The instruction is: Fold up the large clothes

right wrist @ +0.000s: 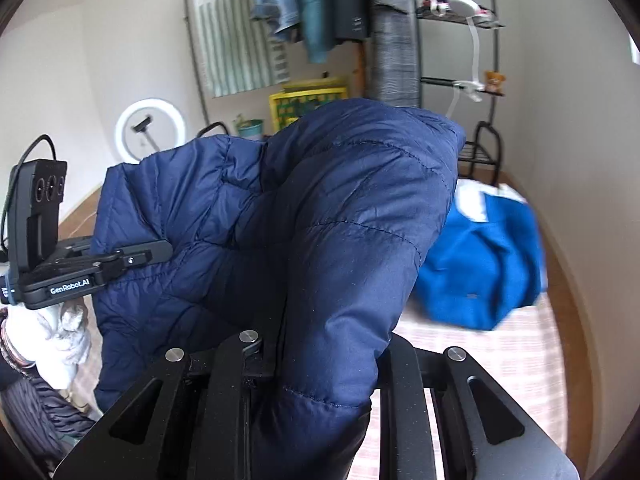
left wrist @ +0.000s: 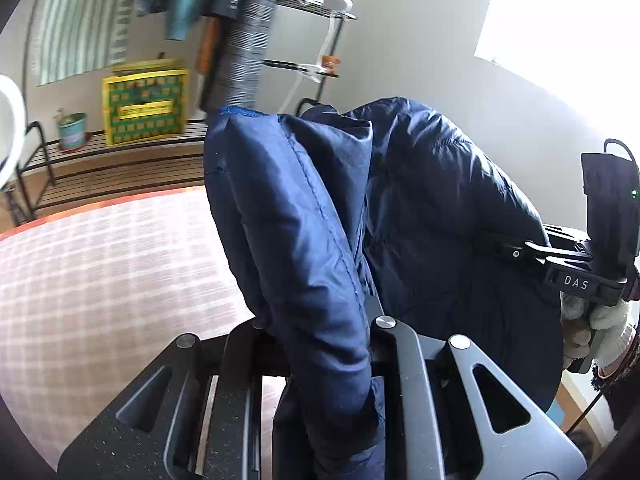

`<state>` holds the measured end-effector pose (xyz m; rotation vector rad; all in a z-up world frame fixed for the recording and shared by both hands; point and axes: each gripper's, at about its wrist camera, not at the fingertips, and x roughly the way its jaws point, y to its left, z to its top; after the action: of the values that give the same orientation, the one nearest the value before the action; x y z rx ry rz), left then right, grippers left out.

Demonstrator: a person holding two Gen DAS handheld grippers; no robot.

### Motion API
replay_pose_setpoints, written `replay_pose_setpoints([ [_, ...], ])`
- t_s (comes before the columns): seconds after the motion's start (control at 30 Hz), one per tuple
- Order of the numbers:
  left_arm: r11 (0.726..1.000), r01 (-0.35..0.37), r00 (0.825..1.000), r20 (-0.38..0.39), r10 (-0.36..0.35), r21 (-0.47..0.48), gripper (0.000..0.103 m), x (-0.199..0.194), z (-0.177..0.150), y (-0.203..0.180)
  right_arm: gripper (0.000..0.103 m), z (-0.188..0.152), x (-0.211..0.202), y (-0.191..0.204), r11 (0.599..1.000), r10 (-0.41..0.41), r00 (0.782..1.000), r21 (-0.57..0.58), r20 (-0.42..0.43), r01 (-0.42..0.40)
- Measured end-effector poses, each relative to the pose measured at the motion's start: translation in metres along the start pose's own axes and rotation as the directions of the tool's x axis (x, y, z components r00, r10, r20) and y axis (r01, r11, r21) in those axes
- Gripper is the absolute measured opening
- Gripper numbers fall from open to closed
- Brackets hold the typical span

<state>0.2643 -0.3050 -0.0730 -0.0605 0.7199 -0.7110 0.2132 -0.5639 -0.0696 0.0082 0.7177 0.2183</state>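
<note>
A navy quilted puffer jacket [left wrist: 420,200] hangs lifted in the air between the two grippers. In the left wrist view a fold of it runs through my left gripper [left wrist: 316,328], which is shut on the fabric, and the cloth hides the fingertips. At the right edge my right gripper [left wrist: 508,250], in a gloved hand [left wrist: 596,320], is clamped on another part of the jacket. In the right wrist view the jacket [right wrist: 340,208] bulges over my right gripper [right wrist: 328,344], shut on it. My left gripper [right wrist: 160,250] bites the jacket at the left.
Below lies a pink plaid surface [left wrist: 100,272], with a bright blue garment [right wrist: 480,264] heaped on it. Behind stand a metal rack [right wrist: 480,80] with hanging clothes, a yellow crate [left wrist: 144,104], a teal pot [left wrist: 72,130] and a ring light [right wrist: 150,132].
</note>
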Motion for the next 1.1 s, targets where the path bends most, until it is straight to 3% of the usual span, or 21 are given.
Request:
replay_pose_setpoints([
  [0.27, 0.998, 0.053, 0.998, 0.013, -0.054, 0.020, 0.016, 0.055, 0.040, -0.041, 0.019, 0.016, -0.021, -0.056, 0.996, -0.087, 0.996, 0.000, 0.028, 0.087],
  [0.5, 0.997, 0.065, 0.996, 0.059, -0.068, 0.045, 0.016, 0.103, 0.088, -0.067, 0.019, 0.059, -0.019, -0.109, 0.987, -0.152, 0.986, -0.039, 0.070, 0.155],
  [0.9, 0.996, 0.036, 0.990, 0.130, -0.046, 0.077, 0.016, 0.190, 0.155, -0.084, 0.019, 0.126, 0.018, -0.178, 0.960, -0.248, 0.962, -0.103, 0.114, 0.259],
  [1.1, 0.999, 0.040, 0.989, 0.144, -0.045, 0.033, 0.016, 0.232, 0.177, -0.083, 0.019, 0.151, 0.047, -0.219, 0.955, -0.264, 0.955, -0.102, 0.138, 0.278],
])
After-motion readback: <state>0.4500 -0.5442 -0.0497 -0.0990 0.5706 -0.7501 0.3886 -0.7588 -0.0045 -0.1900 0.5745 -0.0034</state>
